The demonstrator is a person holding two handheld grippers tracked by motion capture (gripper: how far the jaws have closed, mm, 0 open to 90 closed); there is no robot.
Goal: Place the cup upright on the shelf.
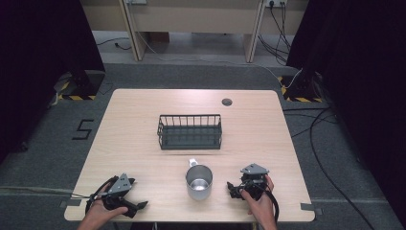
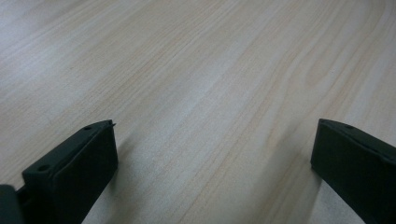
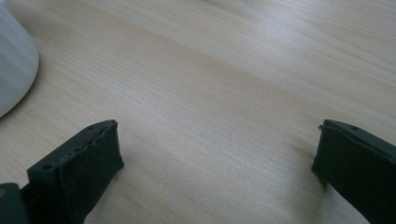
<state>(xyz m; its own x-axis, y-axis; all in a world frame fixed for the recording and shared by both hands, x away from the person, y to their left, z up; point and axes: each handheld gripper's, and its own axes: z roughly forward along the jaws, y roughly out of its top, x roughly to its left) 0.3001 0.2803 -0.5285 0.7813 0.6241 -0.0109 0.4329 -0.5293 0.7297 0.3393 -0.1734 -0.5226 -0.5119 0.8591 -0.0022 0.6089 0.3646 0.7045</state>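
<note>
A shiny metal mug [image 1: 198, 182] stands upright near the table's front edge, its handle turned toward the far side. Behind it, at mid-table, sits a dark wire basket [image 1: 190, 132] with nothing visible inside. My left gripper [image 1: 135, 194] rests low at the front left, well left of the mug. In its own view the left gripper [image 2: 215, 123] has its jaws wide apart over bare wood. My right gripper [image 1: 233, 189] lies just right of the mug. The right gripper [image 3: 218, 123] is likewise open and holds nothing, with the mug's pale wall [image 3: 14, 65] at the upper left.
The light wooden table [image 1: 139, 110] has a round cable grommet [image 1: 227, 101] near its far edge. Dark curtains flank both sides. Cables trail over the grey floor at the right, and a "5" mark [image 1: 82, 129] lies on the floor at the left.
</note>
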